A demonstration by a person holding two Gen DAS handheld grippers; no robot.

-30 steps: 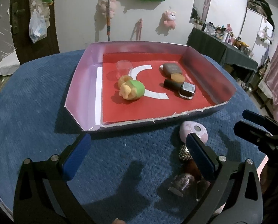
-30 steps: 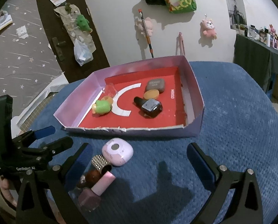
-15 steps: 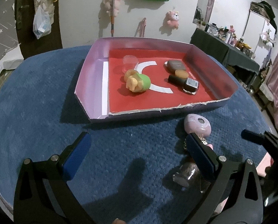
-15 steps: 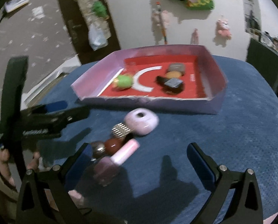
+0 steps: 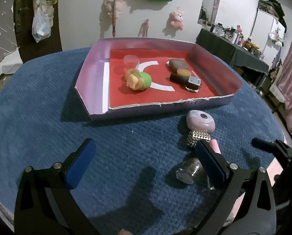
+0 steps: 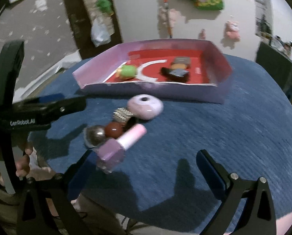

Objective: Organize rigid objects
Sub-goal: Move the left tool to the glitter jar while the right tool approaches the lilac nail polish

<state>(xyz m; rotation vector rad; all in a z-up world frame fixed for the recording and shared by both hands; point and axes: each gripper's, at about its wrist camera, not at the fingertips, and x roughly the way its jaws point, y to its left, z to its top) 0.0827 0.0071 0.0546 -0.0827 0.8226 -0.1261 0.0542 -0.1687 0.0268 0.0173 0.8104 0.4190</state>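
A lilac tray (image 5: 91, 74) with a red floor holds a green and yellow toy (image 5: 139, 80), a clear cup (image 5: 131, 62), a grey stone (image 5: 178, 64), an orange piece (image 5: 183, 71) and a dark bottle (image 5: 186, 80). On the blue cloth in front lie a lilac round case (image 6: 145, 106), a studded cap (image 6: 122, 114), a glittery jar (image 6: 95, 136), a brown ball (image 6: 113, 130) and a pink nail polish bottle (image 6: 122, 146). My left gripper (image 5: 144, 162) is open, its right finger beside the jar (image 5: 187, 171). My right gripper (image 6: 144, 172) is open, just behind the polish bottle.
The blue cloth covers a round table (image 5: 38, 117). The left gripper's body (image 6: 38, 109) shows at the left of the right wrist view, the right gripper's tip (image 5: 271, 146) at the right of the left wrist view. A dark dresser (image 5: 234, 52) stands behind.
Both grippers have dropped lower and come closer to the loose items. The right wrist view has swung left, so the polish bottle now sits near its left finger.
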